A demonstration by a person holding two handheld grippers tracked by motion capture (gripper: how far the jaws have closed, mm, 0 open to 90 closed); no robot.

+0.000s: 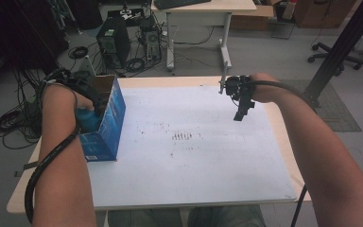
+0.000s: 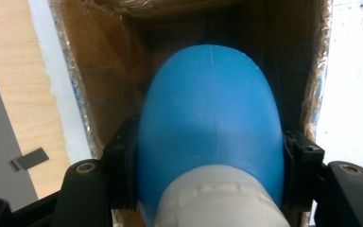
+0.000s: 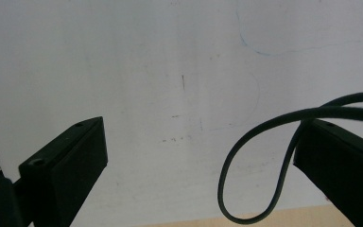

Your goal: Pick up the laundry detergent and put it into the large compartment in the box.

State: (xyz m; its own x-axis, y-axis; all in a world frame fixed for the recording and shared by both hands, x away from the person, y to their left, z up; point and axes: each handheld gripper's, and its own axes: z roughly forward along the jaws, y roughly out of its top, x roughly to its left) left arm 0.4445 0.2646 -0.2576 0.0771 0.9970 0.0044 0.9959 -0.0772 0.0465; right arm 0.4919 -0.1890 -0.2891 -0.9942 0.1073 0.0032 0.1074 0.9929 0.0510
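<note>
A blue cardboard box (image 1: 105, 127) with an open top stands at the left edge of the white board (image 1: 194, 161). My left gripper (image 1: 90, 101) reaches into it from above, shut on a blue bottle (image 1: 87, 118). In the left gripper view the black jaws clamp both sides of the blue bottle (image 2: 210, 118) just past its white neck (image 2: 217, 198), with the box's brown inner walls (image 2: 104, 71) around it. My right gripper (image 1: 242, 111) hangs above the board's far right part. Its jaws (image 3: 198, 156) stand wide open over bare board, with only its own cable loop (image 3: 246, 189) across them.
The board lies on a light wooden table (image 1: 283, 142) and carries faint dark marks (image 1: 184, 137) at its middle. Beyond the table on the floor are a computer tower (image 1: 113, 45), coiled cables (image 1: 9, 123), a desk (image 1: 203, 19), a chair base (image 1: 340, 56) and a black slanted post (image 1: 345, 42).
</note>
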